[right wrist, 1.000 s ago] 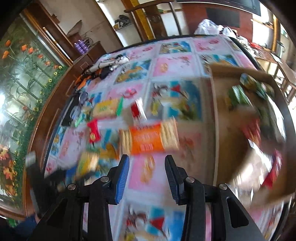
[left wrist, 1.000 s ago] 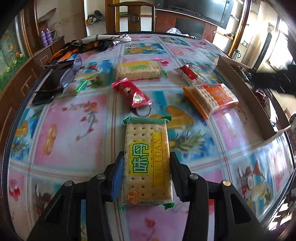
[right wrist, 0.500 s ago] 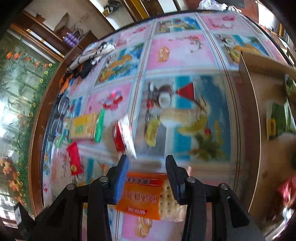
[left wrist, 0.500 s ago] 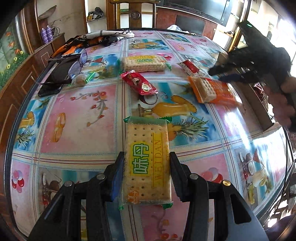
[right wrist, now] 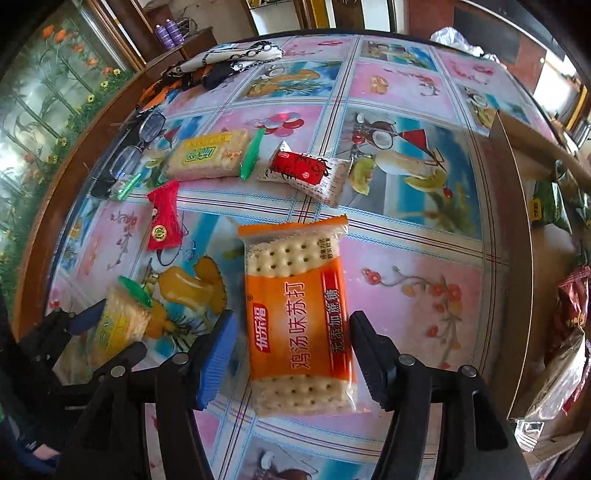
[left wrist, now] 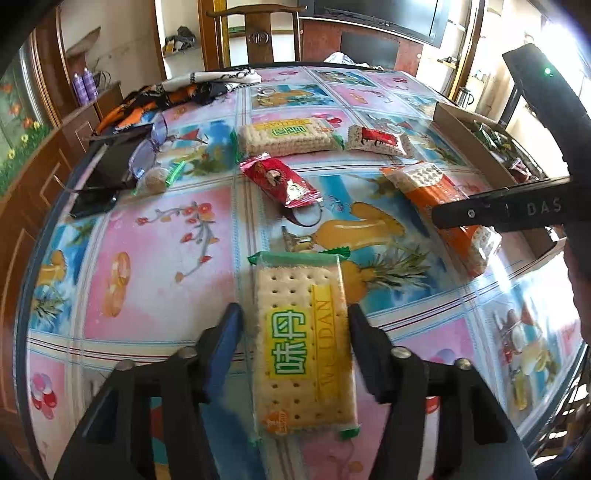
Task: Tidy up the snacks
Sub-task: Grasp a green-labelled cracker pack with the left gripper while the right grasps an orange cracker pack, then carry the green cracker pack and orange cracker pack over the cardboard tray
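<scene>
A table (left wrist: pixel 155 258) with a pink-and-blue fruit-patterned cover stands in a sunlit room, with a wooden chair (left wrist: pixel 255 35) and a dark television (left wrist: pixel 380 14) beyond its far edge and a flower-painted panel (right wrist: pixel 48 81) along its left edge.

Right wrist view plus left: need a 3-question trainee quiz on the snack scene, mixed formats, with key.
1. True or false: the right tongs are shut tight on the orange cracker pack.
2. Multiple choice: what lies between the left tongs?
A. red candy wrapper
B. green-and-yellow WEIDAN cracker pack
C. eyeglasses
3. Fill in: the sorted snacks sit in the cardboard ____ at the table's right side.

Key: 1 false, the jaws are open with a gap on each side of the pack; 2 B; 3 box.
</scene>
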`<state>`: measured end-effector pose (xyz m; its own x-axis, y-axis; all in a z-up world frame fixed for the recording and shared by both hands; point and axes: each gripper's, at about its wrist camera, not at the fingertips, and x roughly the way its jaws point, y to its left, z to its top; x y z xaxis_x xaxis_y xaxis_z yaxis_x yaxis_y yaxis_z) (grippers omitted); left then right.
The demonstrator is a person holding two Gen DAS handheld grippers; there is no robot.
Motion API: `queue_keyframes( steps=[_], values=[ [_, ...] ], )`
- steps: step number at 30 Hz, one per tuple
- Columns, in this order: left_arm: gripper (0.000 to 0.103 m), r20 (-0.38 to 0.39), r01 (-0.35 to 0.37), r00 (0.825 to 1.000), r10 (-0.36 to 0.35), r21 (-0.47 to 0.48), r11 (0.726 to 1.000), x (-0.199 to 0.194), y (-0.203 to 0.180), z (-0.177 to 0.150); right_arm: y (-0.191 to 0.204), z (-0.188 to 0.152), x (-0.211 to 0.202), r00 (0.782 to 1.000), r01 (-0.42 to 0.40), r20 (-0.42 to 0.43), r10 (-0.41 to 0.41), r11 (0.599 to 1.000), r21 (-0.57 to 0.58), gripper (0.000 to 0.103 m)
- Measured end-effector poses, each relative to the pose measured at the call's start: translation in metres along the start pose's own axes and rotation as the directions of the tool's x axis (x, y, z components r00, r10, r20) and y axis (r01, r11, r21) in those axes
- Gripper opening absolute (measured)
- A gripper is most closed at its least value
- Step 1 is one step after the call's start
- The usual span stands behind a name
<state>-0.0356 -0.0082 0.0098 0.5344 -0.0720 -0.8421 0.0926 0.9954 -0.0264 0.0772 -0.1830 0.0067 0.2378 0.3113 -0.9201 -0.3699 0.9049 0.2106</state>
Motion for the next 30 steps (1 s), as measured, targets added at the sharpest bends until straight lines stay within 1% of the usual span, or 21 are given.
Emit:
queue_keyframes(
  steps=[1, 3, 6, 8, 11, 14, 19, 21, 23, 30],
  values=[
    [0.045, 0.004, 0.005, 1.0, -0.005, -0.008, 1.0, -0.001, 0.003, -0.001, 0.002, -0.001, 0.002, 1.0, 0.022, -0.003, -0.022, 1.0, -0.003, 0.058],
    [0.045, 0.006, 0.016, 1.0, -0.016, -0.018, 1.0, -0.002, 0.008, -0.003, 0.004, -0.007, 0.0, 0.999, 0.033, 0.01, -0.033, 0.999, -0.004, 0.058],
    [0.045, 0.009, 0.027, 1.0, -0.027, -0.02, 0.999, -0.006, 0.01, -0.008, 0.005, -0.021, -0.005, 0.999, 0.053, 0.006, -0.053, 0.998, 0.031, 0.058],
    [0.045, 0.012, 0.038, 0.999, -0.038, -0.024, 0.999, -0.008, 0.011, -0.011, 0.008, -0.036, -0.01, 0.999, 0.049, 0.005, -0.049, 0.997, 0.06, 0.058],
    [0.045, 0.009, 0.033, 0.999, -0.033, -0.008, 0.999, -0.008, 0.009, -0.011, 0.013, -0.062, -0.018, 0.998, 0.061, 0.022, -0.064, 0.993, 0.105, 0.058],
    [0.045, 0.005, 0.03, 1.0, -0.03, 0.001, 1.0, -0.007, 0.007, -0.011, 0.017, -0.076, -0.021, 0.997, 0.066, 0.026, -0.069, 0.991, 0.118, 0.059],
    [0.047, 0.008, 0.02, 1.0, -0.02, 0.023, 1.0, -0.007, 0.004, -0.012, 0.022, -0.081, -0.021, 0.995, 0.096, 0.03, -0.099, 0.991, 0.09, 0.059],
    [0.051, 0.006, 0.026, 1.0, -0.027, 0.033, 0.999, -0.007, 0.003, -0.013, 0.024, -0.083, -0.022, 0.993, 0.105, 0.038, -0.108, 0.991, 0.086, 0.059],
    [0.051, 0.003, 0.022, 1.0, -0.022, 0.046, 0.999, -0.006, 0.002, -0.012, 0.024, -0.085, -0.022, 0.992, 0.111, 0.045, -0.116, 0.99, 0.092, 0.059],
    [0.052, 0.006, 0.021, 1.0, -0.022, 0.049, 0.999, -0.007, 0.001, -0.013, 0.031, -0.085, -0.019, 0.985, 0.164, 0.044, -0.167, 0.983, 0.08, 0.06]
  ],
)
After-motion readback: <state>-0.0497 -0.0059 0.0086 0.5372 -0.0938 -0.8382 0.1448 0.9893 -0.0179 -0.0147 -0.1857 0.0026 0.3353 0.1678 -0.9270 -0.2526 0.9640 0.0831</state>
